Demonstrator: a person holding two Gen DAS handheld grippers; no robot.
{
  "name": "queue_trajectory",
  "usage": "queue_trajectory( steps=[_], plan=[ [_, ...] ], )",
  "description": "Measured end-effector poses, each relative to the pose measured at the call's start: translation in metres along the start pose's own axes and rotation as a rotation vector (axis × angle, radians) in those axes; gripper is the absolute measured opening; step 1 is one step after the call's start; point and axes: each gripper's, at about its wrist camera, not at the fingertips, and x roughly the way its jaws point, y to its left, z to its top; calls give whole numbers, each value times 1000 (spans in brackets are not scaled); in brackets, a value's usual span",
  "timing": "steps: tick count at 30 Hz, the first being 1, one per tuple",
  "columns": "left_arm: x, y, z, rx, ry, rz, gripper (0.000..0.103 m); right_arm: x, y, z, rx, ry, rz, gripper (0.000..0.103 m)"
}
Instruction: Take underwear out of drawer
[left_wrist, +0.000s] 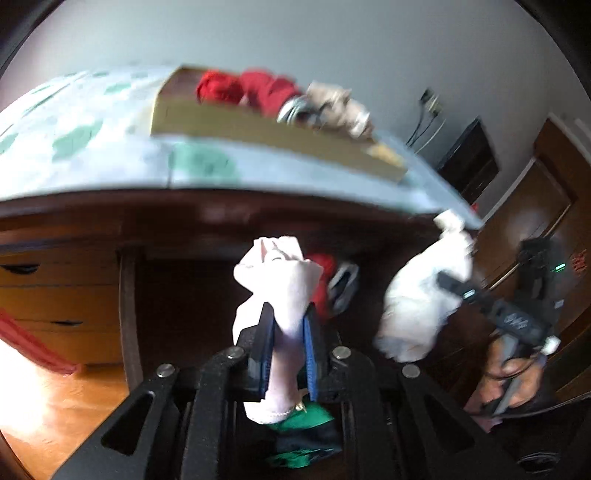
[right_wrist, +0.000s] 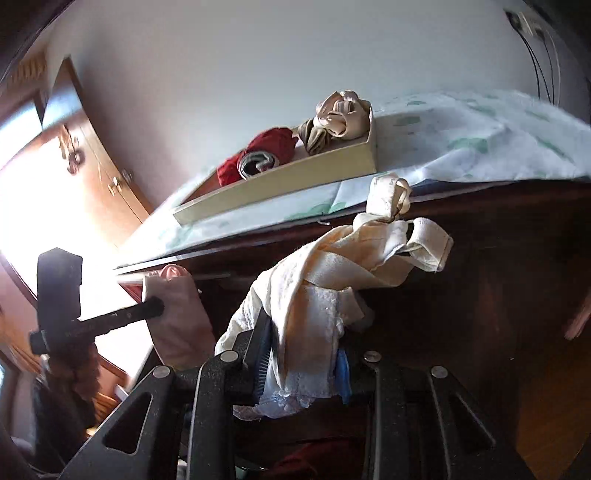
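Note:
My left gripper (left_wrist: 288, 314) is shut on a pale pink underwear piece (left_wrist: 277, 277), held up in front of the dark wooden dresser (left_wrist: 184, 229). My right gripper (right_wrist: 303, 332) is shut on a cream lace underwear piece (right_wrist: 332, 266) with loose straps, just below the dresser's top edge. In the left wrist view the right gripper (left_wrist: 458, 288) shows at right with its white garment (left_wrist: 417, 306). In the right wrist view the left gripper (right_wrist: 155, 306) shows at left with the pink piece (right_wrist: 181, 321). Red and green clothes (left_wrist: 303, 424) lie in the drawer below.
A shallow cardboard tray (right_wrist: 280, 184) on the dresser's patterned cloth (right_wrist: 461, 140) holds red (right_wrist: 258, 155) and beige (right_wrist: 340, 118) rolled garments; it also shows in the left wrist view (left_wrist: 258, 136). A wooden door (left_wrist: 535, 206) stands at right, wooden drawers (left_wrist: 55, 295) at left.

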Motion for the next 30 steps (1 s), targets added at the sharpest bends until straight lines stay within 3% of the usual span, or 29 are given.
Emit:
queue_trajectory(
  steps=[4,7,11,14,15,17,19,21,23,24,27,30],
  plan=[
    [30,11,-11,-48,102,81,13,3,-6,-1,9,21,9,32],
    [41,16,-15,-67,163,114,28,7,-9,-3,9,29,11,32],
    [51,8,-18,-10,217,151,37,7,-11,-3,23,35,16,32],
    [63,4,-19,16,255,209,35,8,-12,-4,32,45,20,32],
    [67,4,-20,17,271,228,25,8,-11,-4,30,47,22,32],
    [67,5,-20,16,265,241,16,5,-9,-6,24,45,20,32],
    [60,6,-19,14,226,239,14,2,-9,-6,19,35,12,32],
    [45,9,-21,2,171,190,13,-2,-9,-5,13,16,3,32],
    [27,7,-23,4,103,105,13,-7,-9,-3,7,-8,-3,32],
    [10,5,-24,13,29,31,13,-11,-8,-2,1,-22,-7,32],
    [-29,-1,-26,60,-149,-83,13,-20,-4,-1,-33,-63,-27,32],
    [-60,-4,-30,92,-262,-174,13,-26,4,0,-71,-92,-37,32]
  ],
)
